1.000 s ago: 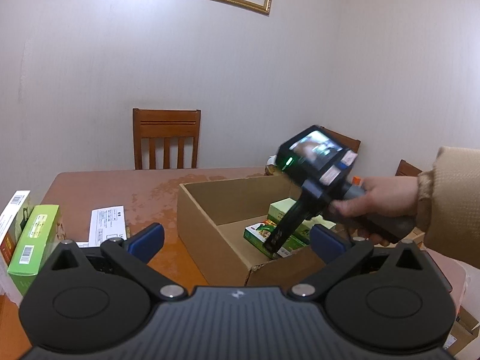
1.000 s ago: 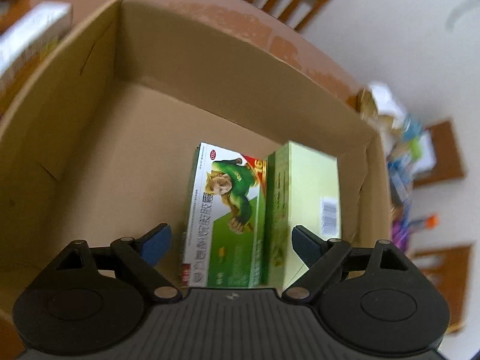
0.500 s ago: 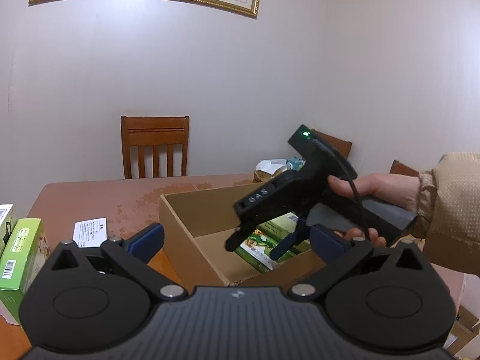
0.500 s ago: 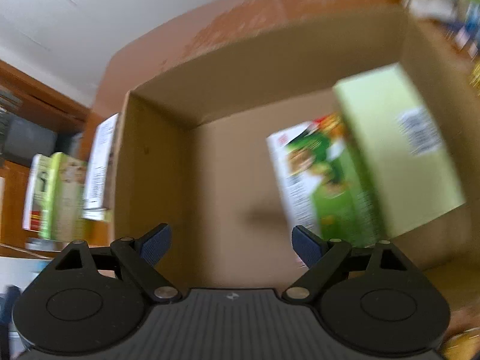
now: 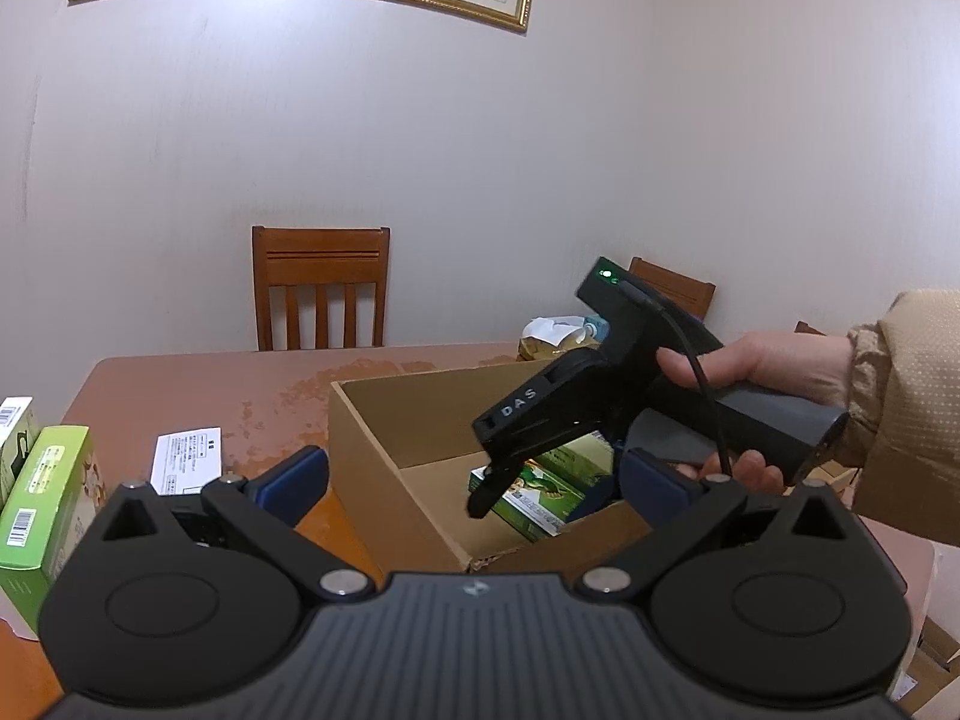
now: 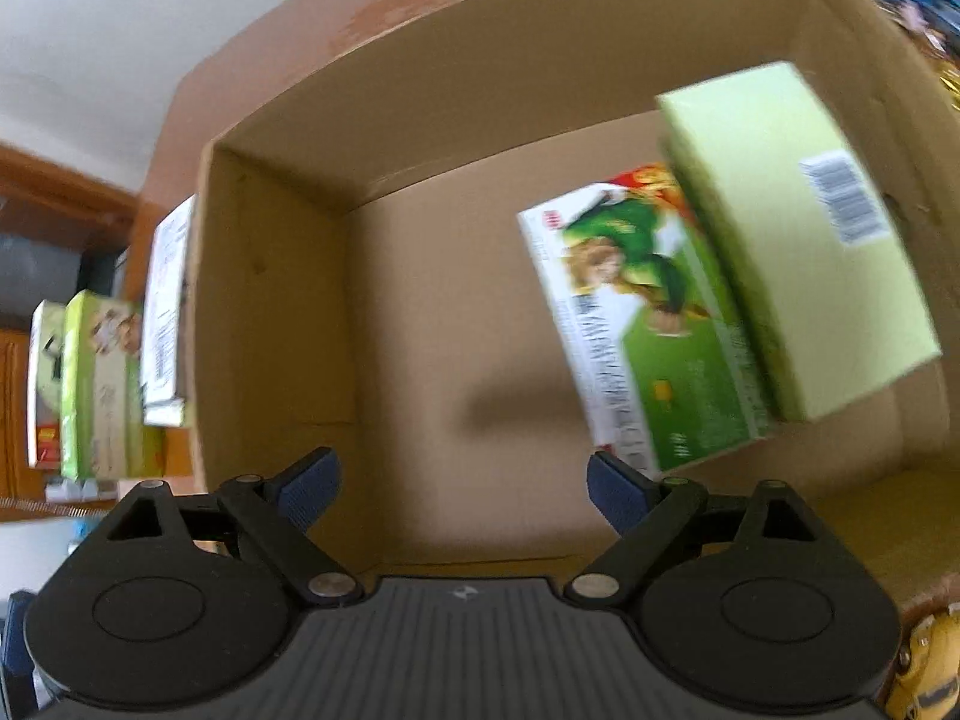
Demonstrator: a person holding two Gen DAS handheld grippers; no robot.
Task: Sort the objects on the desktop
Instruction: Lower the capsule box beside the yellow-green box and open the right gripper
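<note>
The left gripper (image 5: 474, 477) has a black ribbed body, two round discs, silver screws and dark blue pads (image 5: 294, 474). The right gripper (image 6: 463, 480) looks the same; from outside it is black with white letters "DAS", a green light and a black cable. The right hand (image 5: 744, 372) comes out of a beige dotted sleeve (image 5: 900, 408) with a gathered cuff.

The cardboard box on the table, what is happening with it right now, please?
A person is sorting small packages into the cardboard box. The right gripper hangs over the box with its jaws open and nothing between them. Two packages already lie inside, side by side: a white and green cartoon box and a pale green box. The left gripper, also open and empty, hangs above the table, where more packages wait at the left.
</note>
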